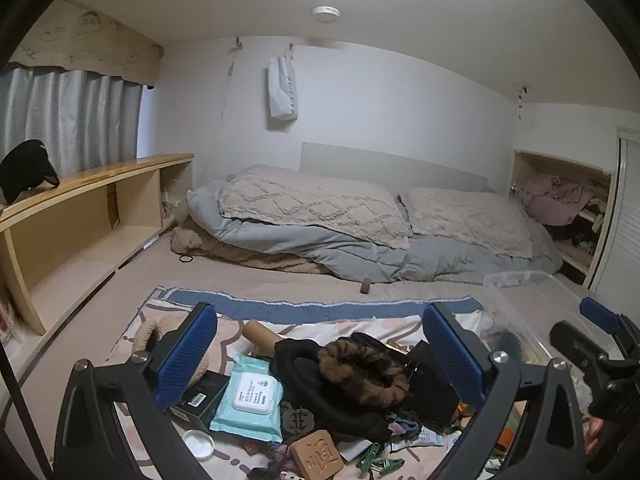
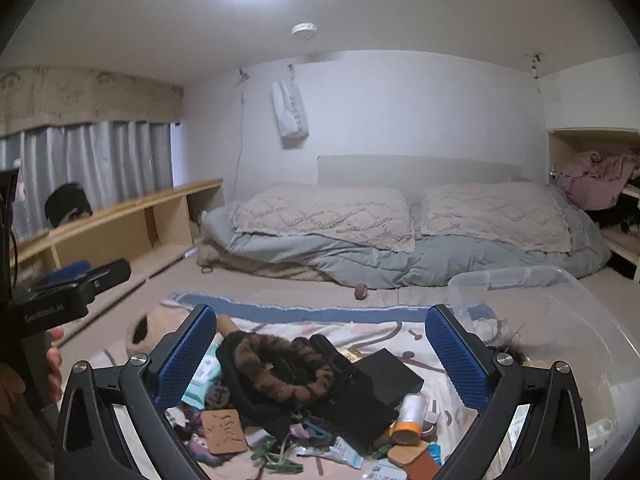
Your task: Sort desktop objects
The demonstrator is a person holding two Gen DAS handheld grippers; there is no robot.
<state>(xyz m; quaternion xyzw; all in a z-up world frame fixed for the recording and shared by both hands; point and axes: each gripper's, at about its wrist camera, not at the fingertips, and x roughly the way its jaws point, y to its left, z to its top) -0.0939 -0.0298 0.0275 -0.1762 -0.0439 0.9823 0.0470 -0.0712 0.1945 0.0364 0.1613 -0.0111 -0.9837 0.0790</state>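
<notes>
Right now both your grippers hang over the same heap on the patterned cloth (image 1: 132,332), and both are spread wide with nothing between the pads; the left gripper (image 1: 320,356) and the right gripper (image 2: 322,356) are equally empty. What matters is where the clear bin (image 2: 560,312) lies: it sits off to the right of the pile, just beside your right gripper and well across from your left; so the right hand looks the nearer one for any drop into it. The fur-trimmed slipper (image 2: 276,372) lies almost straight ahead between the right gripper's jaws, its long axis slanting from far-left to near-right; you would probably need to turn the wrist a little to close across its narrow width. From the left view the same slipper sits ahead and slightly right, while the wet wipes pack (image 1: 250,400) lies closer to the left finger; that one seems the left hand's natural pick.
</notes>
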